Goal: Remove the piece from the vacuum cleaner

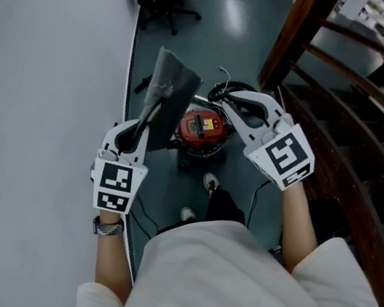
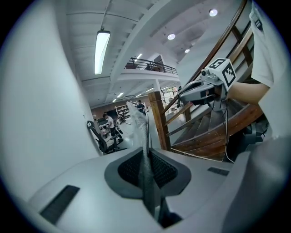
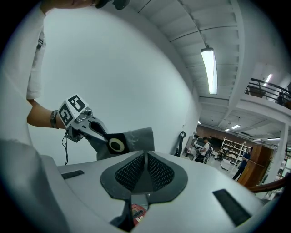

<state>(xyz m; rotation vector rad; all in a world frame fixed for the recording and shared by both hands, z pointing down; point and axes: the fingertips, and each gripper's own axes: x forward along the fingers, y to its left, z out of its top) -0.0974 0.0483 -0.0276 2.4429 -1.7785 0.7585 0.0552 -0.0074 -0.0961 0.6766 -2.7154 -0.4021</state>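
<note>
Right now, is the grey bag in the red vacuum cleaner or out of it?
Out. The left gripper is shut on the grey dust bag, holding it in the air, apart from the red vacuum cleaner on the floor.

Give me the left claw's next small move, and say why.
Probably swing the bag sideways, off the vacuum, to set it down. The left claw is shut on the bag's edge. The bag hangs raised above the red vacuum and looks free of it, and the right claw is shut on nothing.
</note>
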